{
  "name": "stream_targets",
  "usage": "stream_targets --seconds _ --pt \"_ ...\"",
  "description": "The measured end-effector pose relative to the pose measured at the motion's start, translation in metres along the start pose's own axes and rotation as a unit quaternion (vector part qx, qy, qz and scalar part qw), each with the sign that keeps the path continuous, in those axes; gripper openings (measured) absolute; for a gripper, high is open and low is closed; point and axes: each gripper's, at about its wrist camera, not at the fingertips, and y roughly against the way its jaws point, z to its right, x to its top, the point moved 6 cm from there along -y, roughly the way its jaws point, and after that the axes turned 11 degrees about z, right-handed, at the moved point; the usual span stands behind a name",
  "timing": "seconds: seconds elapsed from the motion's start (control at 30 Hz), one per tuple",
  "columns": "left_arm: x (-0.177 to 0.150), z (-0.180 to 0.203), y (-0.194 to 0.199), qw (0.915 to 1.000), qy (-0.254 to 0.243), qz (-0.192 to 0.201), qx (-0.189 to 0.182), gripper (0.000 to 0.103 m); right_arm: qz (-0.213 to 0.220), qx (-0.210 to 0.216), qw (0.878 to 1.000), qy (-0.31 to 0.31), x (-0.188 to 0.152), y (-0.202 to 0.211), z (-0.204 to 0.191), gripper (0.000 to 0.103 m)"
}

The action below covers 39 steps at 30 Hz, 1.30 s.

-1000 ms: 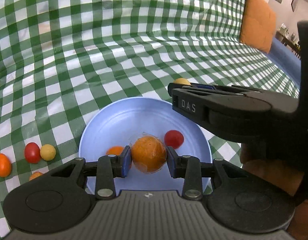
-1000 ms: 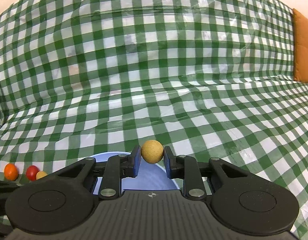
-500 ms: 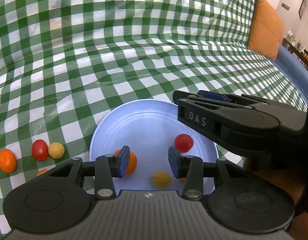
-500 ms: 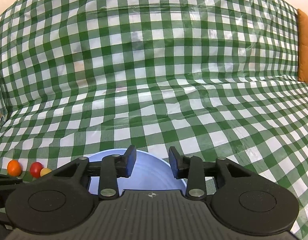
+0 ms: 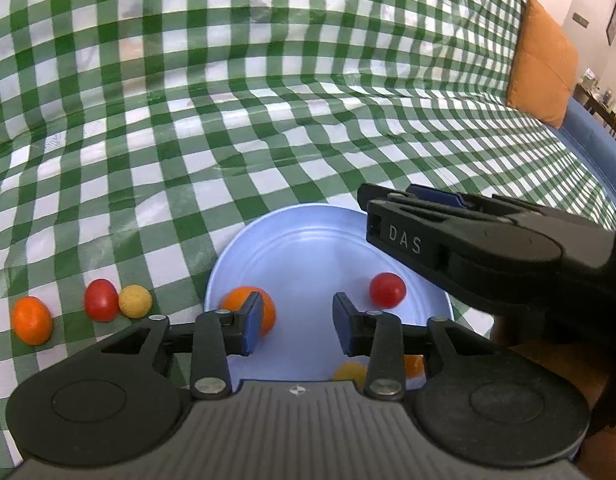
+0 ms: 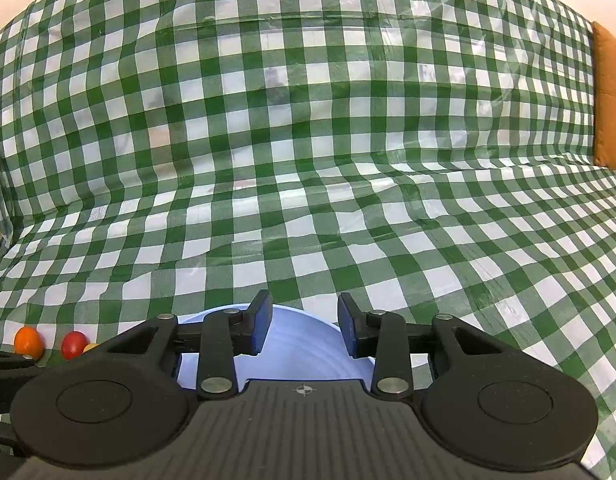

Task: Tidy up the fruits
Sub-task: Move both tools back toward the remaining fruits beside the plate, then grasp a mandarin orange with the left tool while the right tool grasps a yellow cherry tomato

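Note:
A light blue plate (image 5: 308,248) lies on the green checked cloth. It holds an orange fruit (image 5: 267,308), a red tomato (image 5: 387,289), a yellow ball (image 5: 350,372) and a second orange fruit (image 5: 414,364) at its near edge. My left gripper (image 5: 297,320) hovers over the plate, jaws closing with nothing between them. My right gripper (image 6: 303,324) hangs open and empty over the plate's (image 6: 299,344) far rim, and shows from the side as the right gripper (image 5: 384,202) in the left wrist view. Left of the plate lie an orange fruit (image 5: 31,320), a red tomato (image 5: 101,300) and a yellow ball (image 5: 135,301).
The checked cloth (image 6: 308,160) covers the whole surface and rises at the back. An orange cushion (image 5: 542,68) leans at the far right beside a blue edge (image 5: 592,140). The three loose fruits show small at the lower left, the orange fruit (image 6: 27,340) leftmost.
Both grippers let go: the wrapped orange fruit left my left jaws and the yellow ball left my right jaws, and both now lie in the plate. Both pairs of jaws stand apart.

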Motion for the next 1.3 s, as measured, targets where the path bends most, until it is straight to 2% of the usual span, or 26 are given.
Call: stream_targets --seconds 0.1,0.13,0.37,0.5,0.63,0.73,0.8,0.9,0.97,1.0,1.1,1.3 --pt "0.002 -0.007 0.001 0.9999 0.01 0.007 0.009 0.039 0.002 0.007 1.0 0.003 0.001 0.0 -0.005 0.038" --pt "0.003 -0.011 0.002 0.9998 0.014 0.008 0.014 0.035 0.002 0.009 1.0 0.003 0.001 0.001 -0.007 0.038" --pt "0.011 -0.039 0.008 0.9974 0.044 0.022 0.053 0.035 0.004 0.022 1.0 0.005 0.0 -0.001 -0.023 0.038" --pt "0.015 -0.061 0.013 0.9932 0.066 0.035 0.09 0.035 0.005 0.034 0.999 0.006 -0.001 -0.001 -0.036 0.038" --pt "0.017 -0.093 0.021 0.9828 0.101 0.046 0.147 0.035 0.008 0.049 0.999 0.006 -0.002 0.0 -0.051 0.036" --pt "0.016 -0.121 0.028 0.9711 0.141 0.05 0.186 0.037 0.006 0.063 0.998 0.007 -0.004 -0.001 -0.065 0.036" --pt "0.013 -0.141 0.033 0.9604 0.173 0.05 0.213 0.039 0.002 0.076 0.997 0.006 -0.006 -0.001 -0.075 0.036" --pt "0.011 -0.171 0.042 0.9431 0.22 0.051 0.244 0.053 -0.005 0.103 0.995 0.004 -0.009 0.0 -0.095 0.036" --pt "0.007 -0.183 0.046 0.9357 0.241 0.046 0.253 0.063 -0.012 0.123 0.992 0.005 -0.013 0.0 -0.11 0.036" --pt "0.005 -0.188 0.047 0.9337 0.249 0.042 0.254 0.067 -0.02 0.134 0.991 0.005 -0.015 0.0 -0.118 0.036" --pt "-0.001 -0.195 0.045 0.9307 0.263 0.029 0.252 0.068 -0.041 0.159 0.986 0.004 -0.024 -0.001 -0.138 0.036" --pt "-0.012 -0.2 0.042 0.9286 0.276 0.015 0.248 0.068 -0.07 0.15 0.986 0.012 -0.035 -0.013 -0.153 0.036"
